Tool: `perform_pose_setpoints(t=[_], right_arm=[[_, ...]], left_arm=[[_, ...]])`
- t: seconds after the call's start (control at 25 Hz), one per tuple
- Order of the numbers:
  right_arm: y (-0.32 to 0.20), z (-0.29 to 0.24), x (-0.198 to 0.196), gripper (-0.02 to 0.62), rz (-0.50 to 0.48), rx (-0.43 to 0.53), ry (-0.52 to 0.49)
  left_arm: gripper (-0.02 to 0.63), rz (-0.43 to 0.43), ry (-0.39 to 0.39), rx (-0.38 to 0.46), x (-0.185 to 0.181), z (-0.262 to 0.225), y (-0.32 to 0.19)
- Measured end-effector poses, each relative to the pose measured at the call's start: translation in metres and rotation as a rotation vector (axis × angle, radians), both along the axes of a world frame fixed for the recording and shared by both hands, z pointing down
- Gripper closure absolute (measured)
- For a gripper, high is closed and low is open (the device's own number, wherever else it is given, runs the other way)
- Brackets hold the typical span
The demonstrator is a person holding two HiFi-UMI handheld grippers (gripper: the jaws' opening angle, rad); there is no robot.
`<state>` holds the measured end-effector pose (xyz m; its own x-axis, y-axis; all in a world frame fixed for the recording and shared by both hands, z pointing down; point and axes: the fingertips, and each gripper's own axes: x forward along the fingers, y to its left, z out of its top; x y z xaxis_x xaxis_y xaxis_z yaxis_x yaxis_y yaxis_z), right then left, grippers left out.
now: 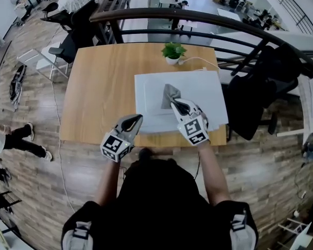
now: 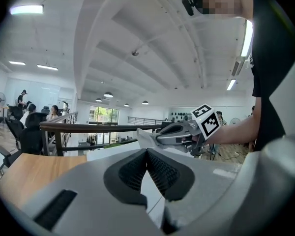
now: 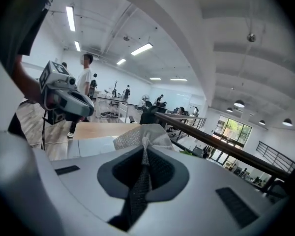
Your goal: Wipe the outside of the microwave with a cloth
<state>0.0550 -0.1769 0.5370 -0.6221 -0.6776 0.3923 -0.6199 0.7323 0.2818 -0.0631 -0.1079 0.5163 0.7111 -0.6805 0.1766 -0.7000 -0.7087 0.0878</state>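
Note:
A white microwave [image 1: 198, 87] stands on the right half of the wooden table [image 1: 99, 87]; I look down on its top. My right gripper [image 1: 176, 104] hovers over the near part of that top, shut on a grey cloth [image 1: 170, 94] that bunches out past the jaws. In the right gripper view the cloth [image 3: 137, 136] is pinched between the pads and fans out ahead. My left gripper [image 1: 135, 120] is at the microwave's front left corner near the table edge, jaws together with nothing between them. The left gripper view shows the right gripper [image 2: 160, 139] with the cloth [image 2: 143, 135].
A small potted plant [image 1: 172, 51] sits at the table's far edge behind the microwave, with a white cable [image 1: 198, 60] beside it. A dark curved railing [image 1: 198, 20] runs behind the table. A black chair [image 1: 255, 98] stands close on the right.

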Motion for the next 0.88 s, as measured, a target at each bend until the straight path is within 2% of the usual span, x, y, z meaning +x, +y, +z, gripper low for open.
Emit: perform_pose_setpoints(t=[0.12,0.28,0.44,0.6,0.88], right_arm=[[0.020,-0.007,0.028,0.583,0.016,0.030,-0.064],[0.049,-0.004,0.069,0.584,0.073,0.005,-0.152],[0.069,0.003,0.099,0.584,0.083,-0.017,-0.191],[0.082,0.014,0.119,0.584,0.073,-0.064,-0.224],[0.094,0.016,0.132,0.584,0.021,-0.059,-0.224]], left_arm=[[0.603,0.034,-0.012,0.008,0.023,0.000,0.005],[0.603,0.067,-0.023,0.011,0.050,-0.005,0.011],[0.603,0.084,-0.042,0.010,0.069,-0.004,0.016],[0.603,0.091,-0.050,0.008,0.087,-0.004,0.026],[0.603,0.074,-0.055,0.012,0.107,0.000,0.045]])
